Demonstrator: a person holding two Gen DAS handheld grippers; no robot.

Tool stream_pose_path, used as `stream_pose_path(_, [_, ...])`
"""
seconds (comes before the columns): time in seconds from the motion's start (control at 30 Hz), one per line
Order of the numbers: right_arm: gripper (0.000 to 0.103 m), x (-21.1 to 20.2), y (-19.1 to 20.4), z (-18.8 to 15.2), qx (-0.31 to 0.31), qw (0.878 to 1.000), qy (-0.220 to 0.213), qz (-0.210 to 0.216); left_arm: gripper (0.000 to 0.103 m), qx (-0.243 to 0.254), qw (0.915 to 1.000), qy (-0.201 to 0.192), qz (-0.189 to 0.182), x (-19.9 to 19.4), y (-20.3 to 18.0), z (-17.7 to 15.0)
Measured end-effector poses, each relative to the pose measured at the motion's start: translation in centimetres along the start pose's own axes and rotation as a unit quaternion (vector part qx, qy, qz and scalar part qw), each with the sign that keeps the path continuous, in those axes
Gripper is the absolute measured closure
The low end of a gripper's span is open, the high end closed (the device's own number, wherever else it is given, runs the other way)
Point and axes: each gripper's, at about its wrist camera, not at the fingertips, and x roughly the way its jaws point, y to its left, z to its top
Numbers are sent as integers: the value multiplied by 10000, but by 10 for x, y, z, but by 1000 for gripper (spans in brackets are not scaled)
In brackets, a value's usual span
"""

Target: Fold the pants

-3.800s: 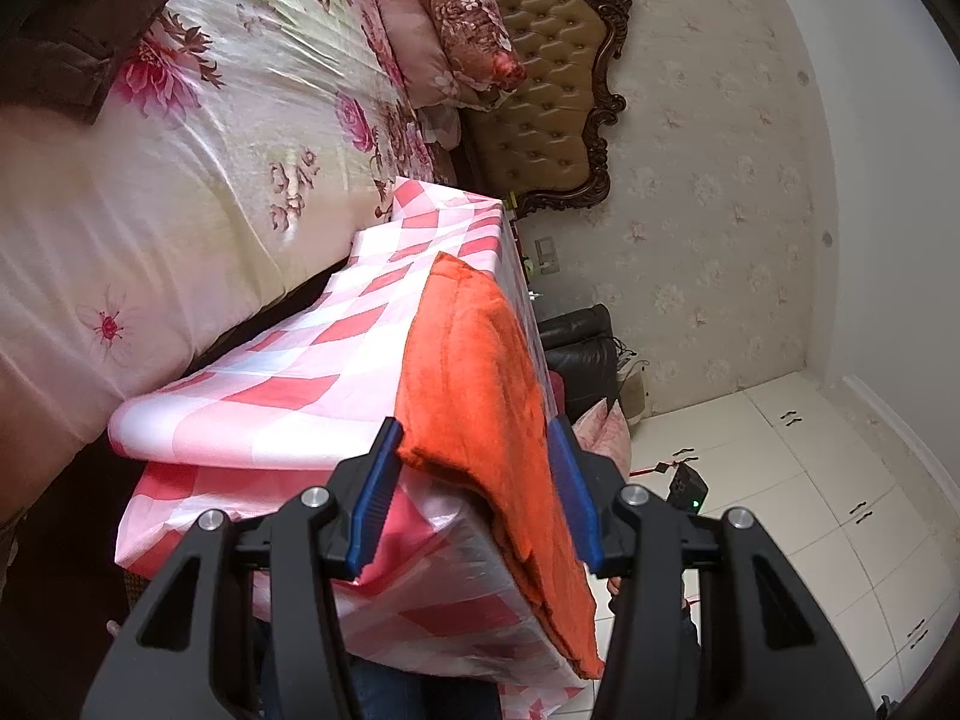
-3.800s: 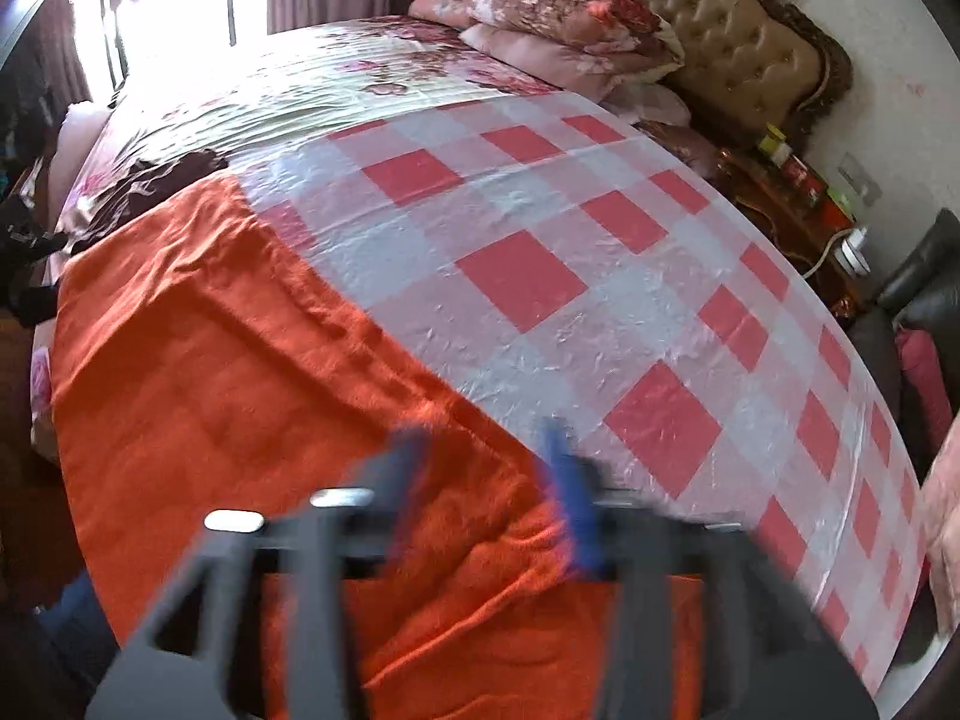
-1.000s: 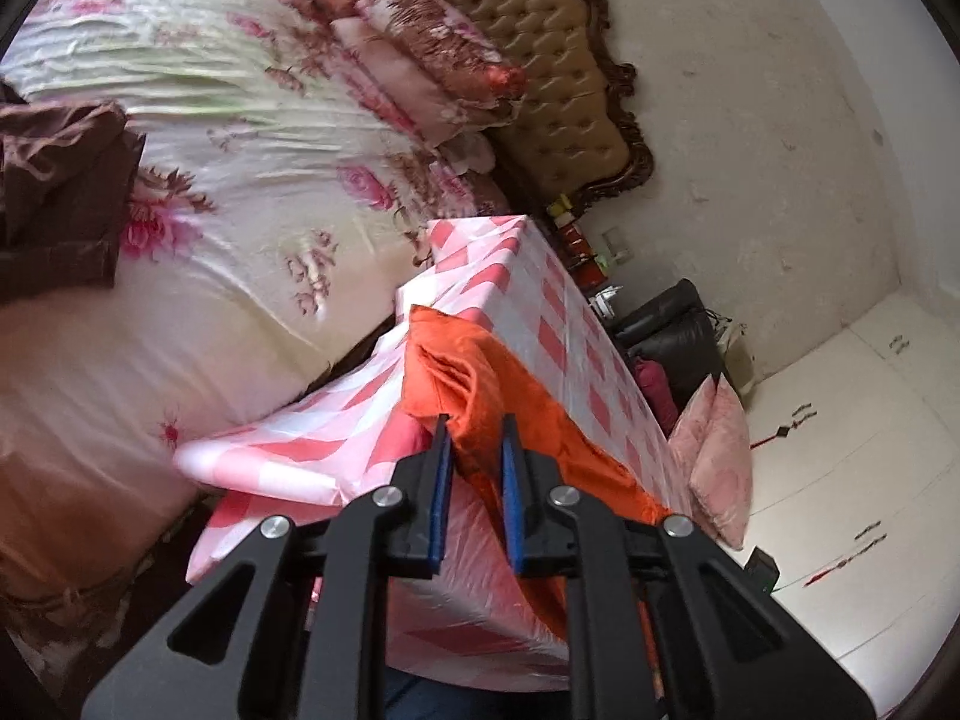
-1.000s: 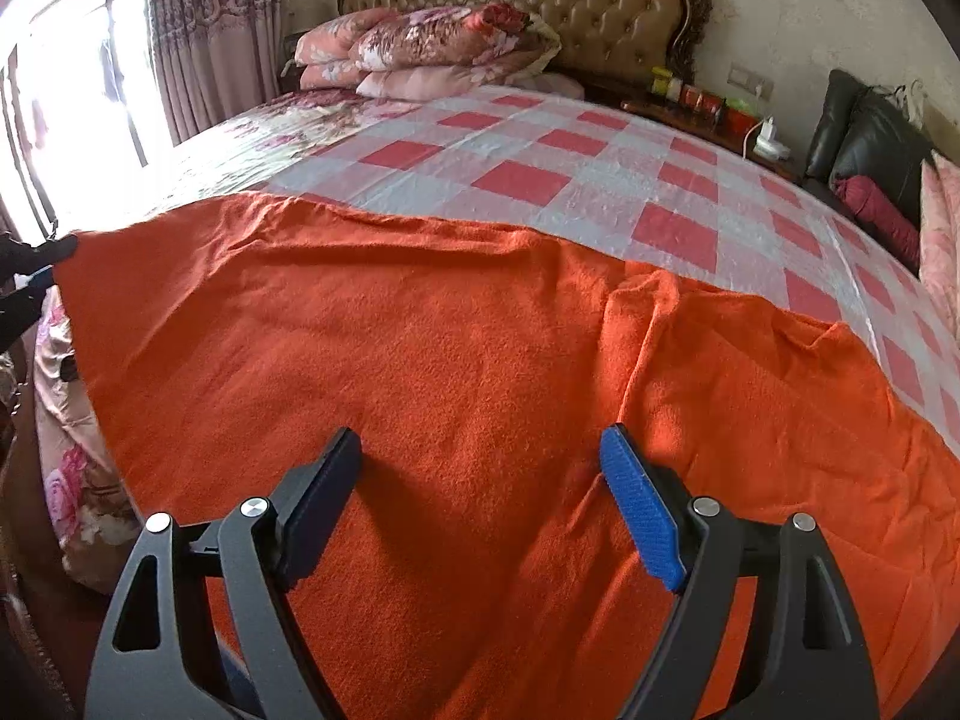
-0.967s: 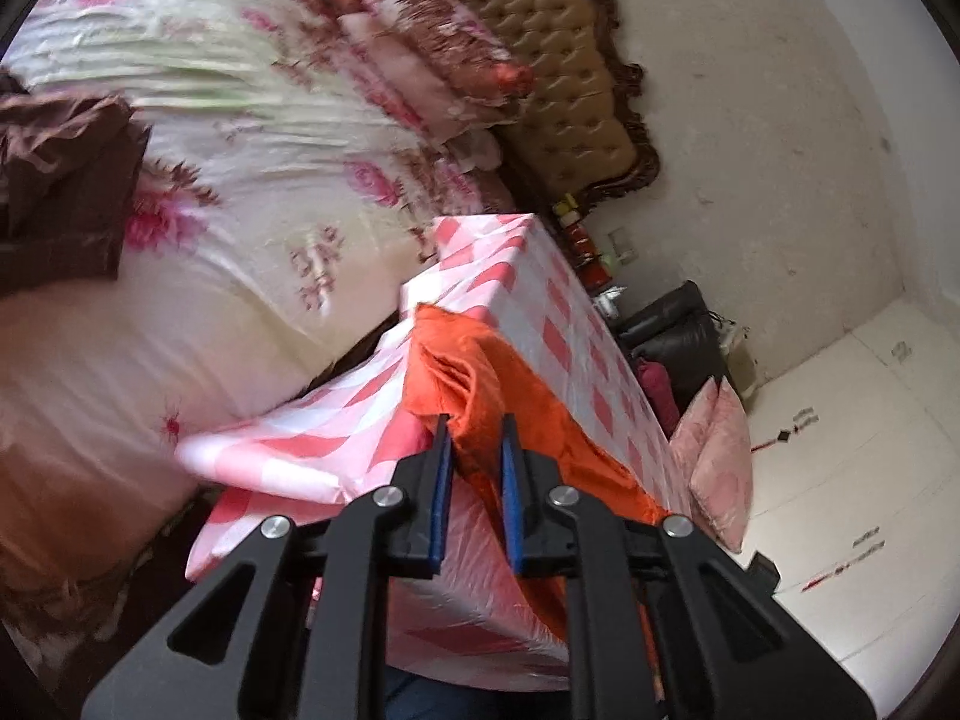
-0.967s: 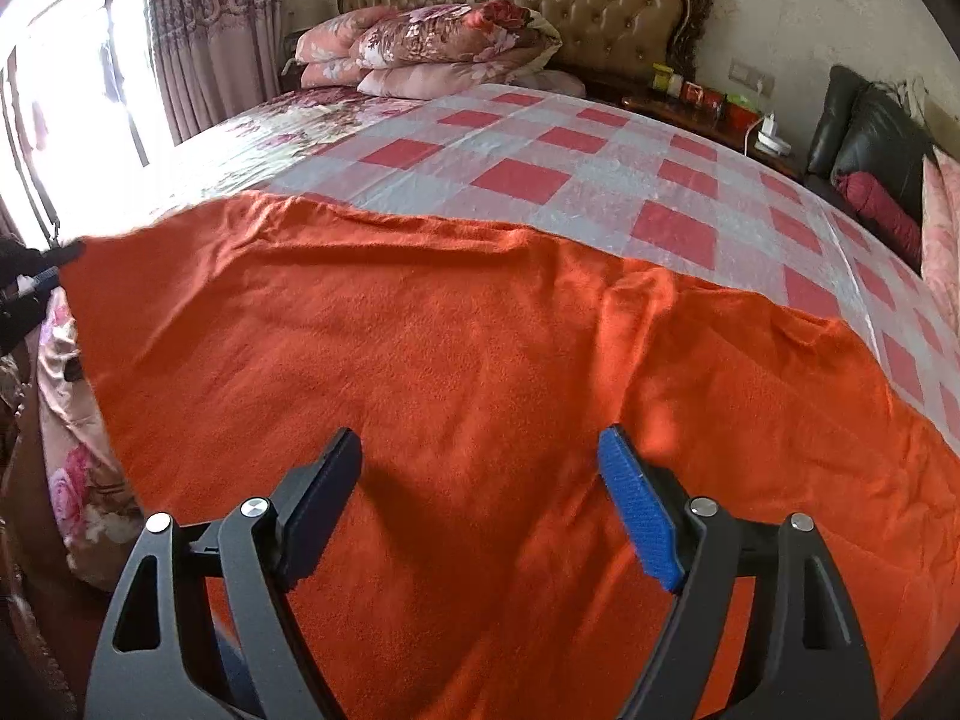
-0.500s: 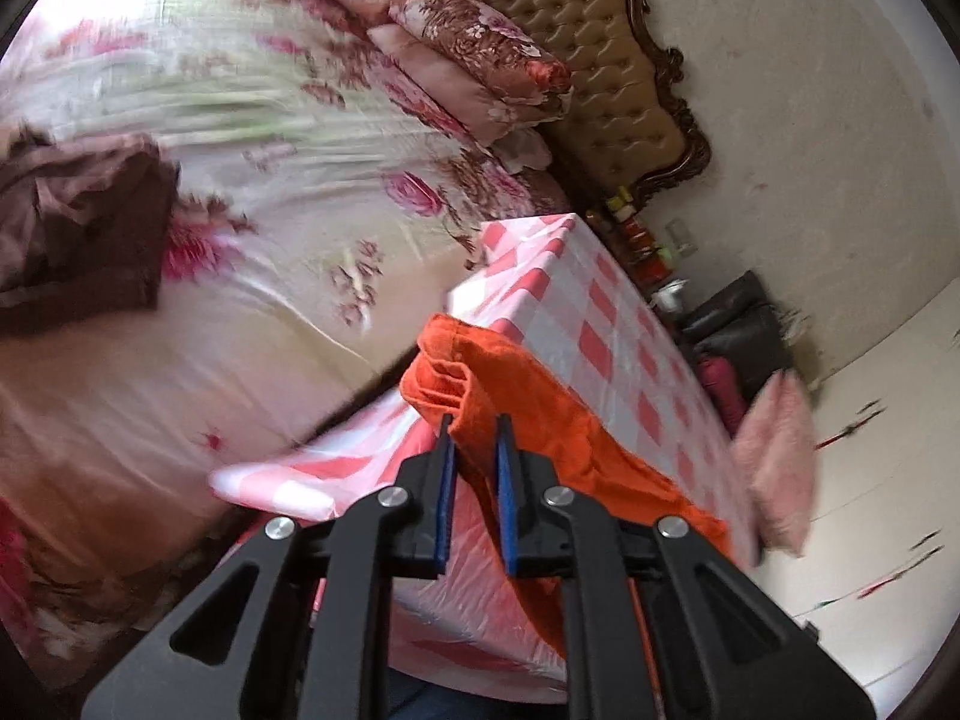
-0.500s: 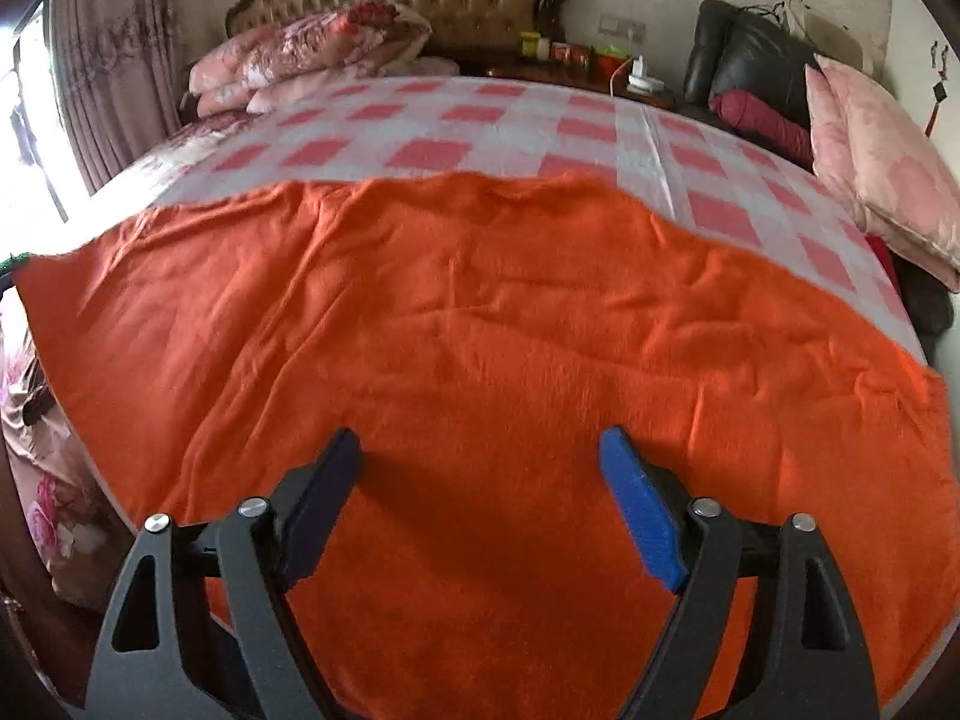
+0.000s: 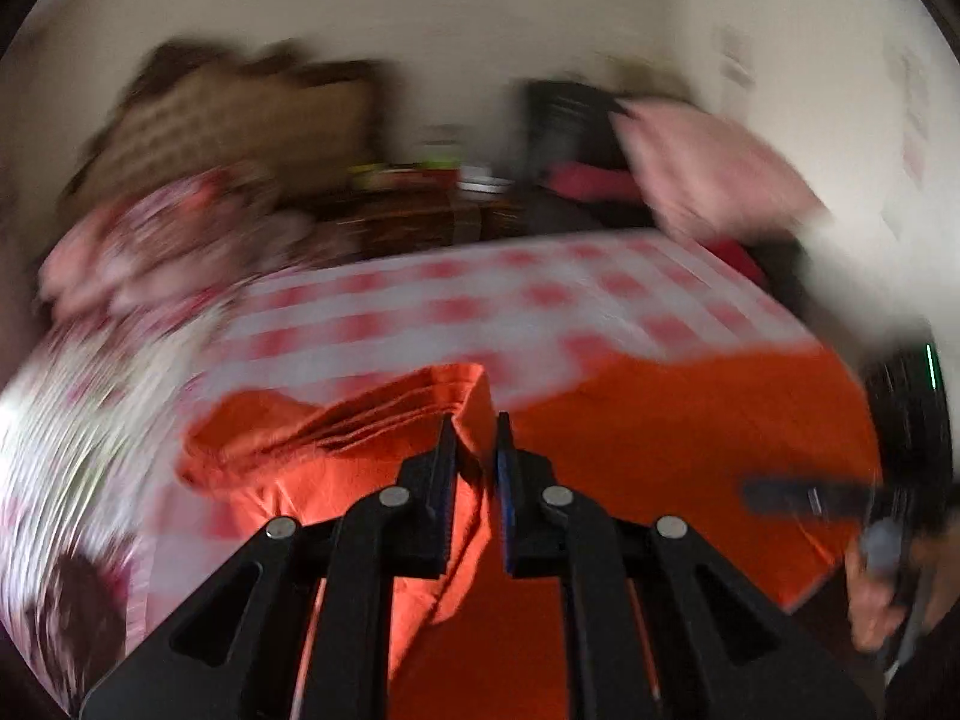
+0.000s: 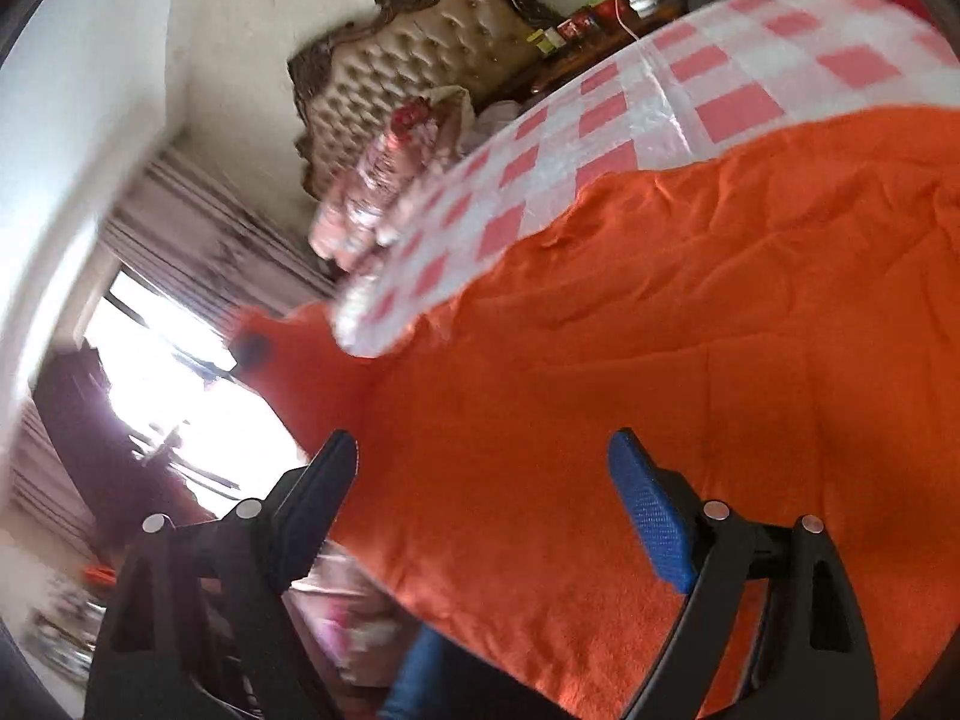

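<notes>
L gripper (image 9: 474, 444) now swinging its clenched corner of orange pants (image 9: 660, 438) rightward over checkered cloth (image 9: 480, 306), starting fold; R gripper (image 10: 480, 468) hovering, released.

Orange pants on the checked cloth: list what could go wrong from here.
1. The left tool pinches only a small bunched corner of the orange pants, so the fabric may slip out mid-fold.
2. The right tool hangs open above the fabric, pinning nothing, so the whole garment may drag across the checked cloth.
3. The left view is blurred, suggesting fast motion and a crooked fold.
</notes>
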Motion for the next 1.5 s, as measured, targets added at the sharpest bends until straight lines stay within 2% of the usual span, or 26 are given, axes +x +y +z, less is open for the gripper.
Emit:
stream_pose_path(0.03, [19, -1, -3, 2, 79, 9999, 41, 141, 92, 315, 9993, 15, -215, 13, -29, -13])
stream_pose_path(0.1, [19, -2, -7, 8, 162, 9994, 96, 289, 92, 600, 9973, 89, -407, 31, -65, -43])
stream_pose_path(0.17, [19, -1, -9, 12, 199, 9989, 167, 384, 92, 907, 9955, 15, -275, 37, -87, -67])
stream_pose_path(0.27, [19, 4, -10, 18, 220, 9979, 338, 516, 92, 1490, 9886, -182, 155, 40, -112, -100])
stream_pose_path(0.47, [19, 28, -1, 32, 227, 9968, 656, 387, 92, 1299, 9893, -594, 306, 27, -105, -107])
stream_pose_path(0.6, [19, 49, 16, 38, 59, 9950, 948, 302, 92, 1287, 9888, -687, 322, 20, -100, -103])
stream_pose_path(0.7, [21, 73, 30, 42, -231, 9926, 1193, 81, 92, 1351, 9877, -708, 352, 24, -102, -101])
stream_pose_path(0.8, [29, 95, 36, 46, -361, 9895, 1395, -135, 92, 1406, 9864, -768, 366, 20, -103, -103])
stream_pose_path(0.83, [32, 104, 37, 48, -403, 9884, 1451, -195, 92, 1414, 9860, -795, 375, 21, -103, -103])
stream_pose_path(0.9, [47, 116, 36, 51, -444, 9876, 1485, -247, 92, 1381, 9863, -825, 370, 20, -101, -101])
stream_pose_path(0.93, [77, 120, 33, 51, -451, 9888, 1400, -241, 92, 1374, 9864, -829, 366, 21, -101, -99])
stream_pose_path(0.97, [96, 120, 31, 52, -439, 9901, 1305, -264, 92, 1370, 9865, -824, 365, 23, -101, -98])
stream_pose_path(1.03, [97, 115, 20, 54, -272, 9935, 1099, -68, 92, 1368, 9865, -825, 366, 24, -101, -97])
stream_pose_path(1.2, [97, 80, 9, 52, -112, 9981, 596, 123, 92, 1387, 9855, -953, 196, 20, -112, -98])
stream_pose_path(1.27, [97, 71, 7, 51, -240, 9985, 487, -23, 92, 1476, 9845, -941, 104, 23, -121, -98])
stream_pose_path(1.37, [96, 75, -6, 50, -215, 9975, 582, -341, 92, 1456, 9859, -829, -20, 30, -127, -100])
stream_pose_path(1.5, [81, 79, -15, 57, -158, 9965, 624, -527, 91, 1484, 9867, -660, -102, 37, -129, -106])
